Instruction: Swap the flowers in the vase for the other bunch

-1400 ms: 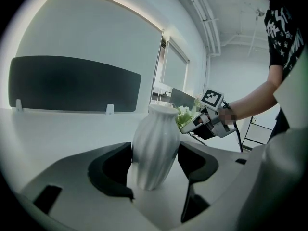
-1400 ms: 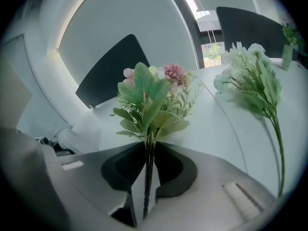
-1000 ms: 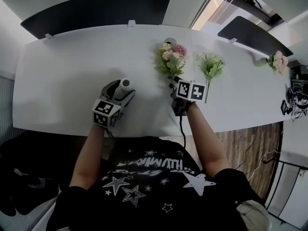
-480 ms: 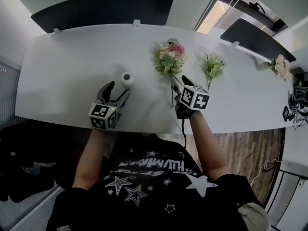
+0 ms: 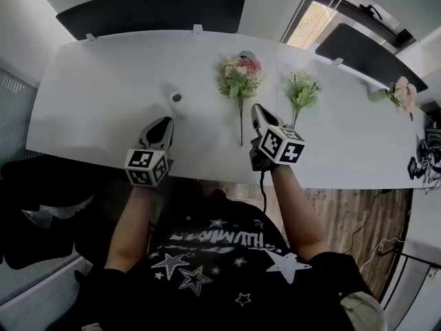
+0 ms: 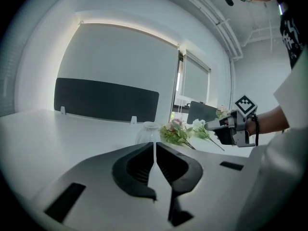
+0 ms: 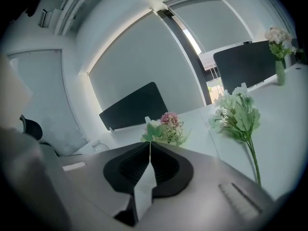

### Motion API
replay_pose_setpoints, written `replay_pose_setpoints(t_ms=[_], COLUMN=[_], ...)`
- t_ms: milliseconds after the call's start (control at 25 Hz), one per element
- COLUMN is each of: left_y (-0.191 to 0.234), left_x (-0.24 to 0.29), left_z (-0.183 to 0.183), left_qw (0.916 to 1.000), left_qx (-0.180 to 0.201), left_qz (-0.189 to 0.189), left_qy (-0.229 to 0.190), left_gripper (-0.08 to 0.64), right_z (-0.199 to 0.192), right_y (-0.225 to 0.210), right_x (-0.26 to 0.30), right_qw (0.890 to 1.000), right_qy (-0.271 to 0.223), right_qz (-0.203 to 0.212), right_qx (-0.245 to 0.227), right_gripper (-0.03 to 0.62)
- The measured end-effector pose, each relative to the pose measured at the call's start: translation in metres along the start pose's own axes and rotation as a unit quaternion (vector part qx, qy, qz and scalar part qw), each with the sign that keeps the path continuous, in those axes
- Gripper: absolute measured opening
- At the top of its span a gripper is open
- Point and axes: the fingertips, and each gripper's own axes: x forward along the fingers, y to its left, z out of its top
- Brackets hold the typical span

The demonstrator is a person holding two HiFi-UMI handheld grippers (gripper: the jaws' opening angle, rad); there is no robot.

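Grey jaws first. The left gripper [image 6: 154, 144] is clenched and empty: its jaws have just been closing with nothing between them. The right gripper [image 7: 149, 145] is the same, just closed on nothing. Both hang over the near edge of the table [image 5: 96, 95], pointing away from me and a bit down.

Next the vase [image 5: 177, 103], just past the left gripper: clear glass, upright, empty. The pink bunch [image 5: 240, 74] lies flat mid-table with its heads away from me, and its stem end is just left of the right gripper. The green bunch [image 5: 300, 90] lies flat further right, apart from the pink one, with its stem end just right of that gripper. So the right gripper sits between the two stems. The far flowers [image 5: 401, 93] stand at the table's right end, probably not mine to touch. Dark screens [image 5: 151, 9] run along the back.

My read of the step: the vase is cleared and the new bunch is not yet in. Pink lies nearer the vase, so I take green as the one to go in, though I'm not certain.

- Open the right jaws and take the green stem low, below the leaves.
- Grip gently. The stem is thin and may slip or bend.
- Lift it and turn it heads-up.
- Put the left jaws round the vase body to steady it. The glass looks light, with a narrow neck, so it could tip.
- Feed the stem straight down and let go only once it is seated.
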Motion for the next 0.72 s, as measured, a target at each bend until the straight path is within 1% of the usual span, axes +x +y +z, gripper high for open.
replay_pose_setpoints(t_ms=[80,240,400,480,600,720], left_y=[-0.010,-0.030,-0.047,-0.053,-0.059,-0.063], left_x=[-0.005,-0.011,-0.013,-0.014,-0.009,0.001], left_z=[0.003,0.005,0.002,0.002,0.004,-0.003], left_qw=[1.0000,0.9999,0.9994,0.9995,0.9997,0.9993], left_qx=[0.000,0.015,0.033,0.031,0.023,0.028], left_qz=[0.000,-0.002,-0.001,-0.003,-0.010,-0.025], left_qy=[-0.002,0.006,0.015,0.007,-0.006,0.006], left_gripper=[0.011,0.008,0.006,0.008,0.008,0.008], right_z=[0.000,0.000,0.001,-0.002,-0.004,-0.008], right_y=[0.001,0.002,0.004,0.005,0.004,-0.006], right_x=[-0.006,-0.018,-0.028,-0.032,-0.035,-0.039], right_qw=[1.000,1.000,0.999,0.999,0.999,1.000], right_qy=[0.001,-0.004,-0.014,-0.011,-0.006,-0.001], right_qz=[0.008,0.017,0.026,0.028,0.023,0.007], right_qx=[0.000,0.000,-0.015,-0.023,-0.025,-0.018], right_gripper=[0.009,0.003,0.003,0.003,0.003,0.003])
